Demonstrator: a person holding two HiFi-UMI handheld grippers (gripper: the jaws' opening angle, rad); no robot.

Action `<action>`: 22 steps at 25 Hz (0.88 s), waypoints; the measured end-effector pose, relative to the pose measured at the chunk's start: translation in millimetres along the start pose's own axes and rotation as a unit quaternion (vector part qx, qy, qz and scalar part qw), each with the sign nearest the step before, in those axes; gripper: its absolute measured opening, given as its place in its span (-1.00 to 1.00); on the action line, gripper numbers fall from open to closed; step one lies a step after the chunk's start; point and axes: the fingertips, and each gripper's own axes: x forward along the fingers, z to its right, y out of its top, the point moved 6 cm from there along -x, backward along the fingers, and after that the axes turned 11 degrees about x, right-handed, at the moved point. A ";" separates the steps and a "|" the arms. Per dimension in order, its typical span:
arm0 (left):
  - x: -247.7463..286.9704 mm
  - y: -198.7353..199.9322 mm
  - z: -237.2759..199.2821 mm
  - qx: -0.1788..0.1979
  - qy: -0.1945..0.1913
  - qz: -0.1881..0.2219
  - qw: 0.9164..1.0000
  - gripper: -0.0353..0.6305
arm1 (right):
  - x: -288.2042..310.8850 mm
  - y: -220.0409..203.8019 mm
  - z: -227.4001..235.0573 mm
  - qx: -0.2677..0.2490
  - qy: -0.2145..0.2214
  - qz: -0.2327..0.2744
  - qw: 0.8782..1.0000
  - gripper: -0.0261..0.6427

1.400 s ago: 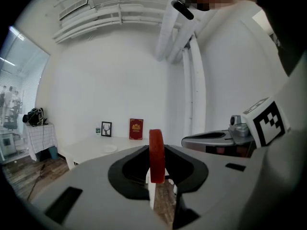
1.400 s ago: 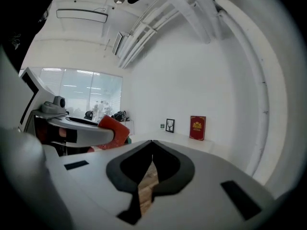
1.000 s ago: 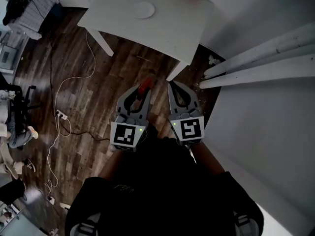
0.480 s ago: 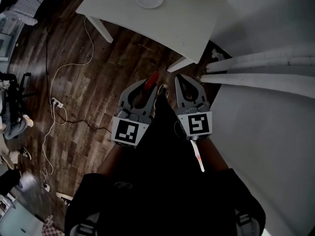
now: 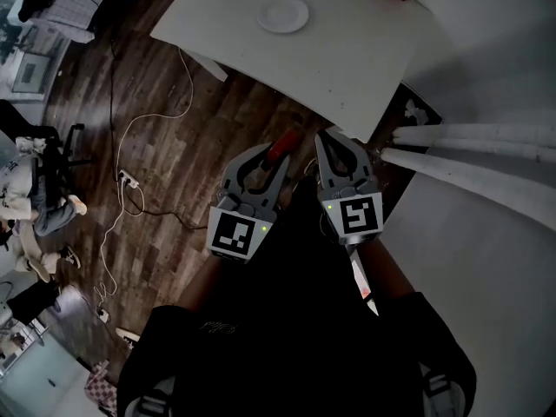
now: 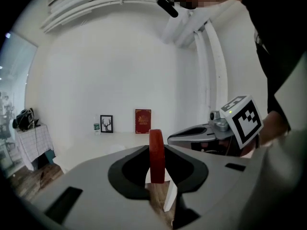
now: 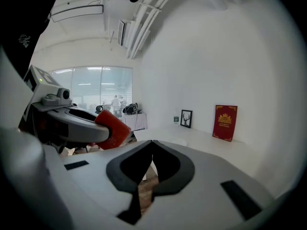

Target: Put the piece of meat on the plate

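White table (image 5: 347, 46), dark wood floor (image 5: 195, 142)

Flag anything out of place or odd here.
Nothing spilled or damaged. Only clutter: a white cable with a power strip trails loose across the wood floor beside the table. Meat is gripped in the left tongs.

Left gripper (image 6: 157, 174) fingers clamp the red piece of meat (image 6: 157, 155) upright

front: worktop (image 5: 347, 50) near edge open, top bare round 1 plate (image 5: 283, 14) | far edge: red plaque (image 6: 143, 121), framed picture (image 6: 106, 123), small bottle (image 6: 96, 127) line the wall | right: white pipes (image 5: 469, 150) close beside the worktop corner | left: open floor (image 5: 187, 189), cable (image 5: 111, 156) lying flat
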 end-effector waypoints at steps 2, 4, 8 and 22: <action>15.6 4.5 -1.7 0.017 -0.010 -0.002 1.000 -0.63 | 5.8 1.4 14.7 0.005 -0.003 0.003 1.000 -0.86; 28.5 10.5 -5.1 0.013 -0.020 0.000 1.000 -0.63 | 7.5 2.6 28.3 0.012 -0.009 0.003 1.000 -0.86; 57.0 18.1 -7.9 0.005 -0.035 -0.004 0.999 -0.63 | 1.8 0.2 61.7 0.022 -0.022 0.003 1.000 -0.86; 114.2 16.5 -25.8 -0.008 -0.083 0.013 0.996 -0.63 | 19.9 16.3 117.2 0.033 -0.015 0.027 0.999 -0.86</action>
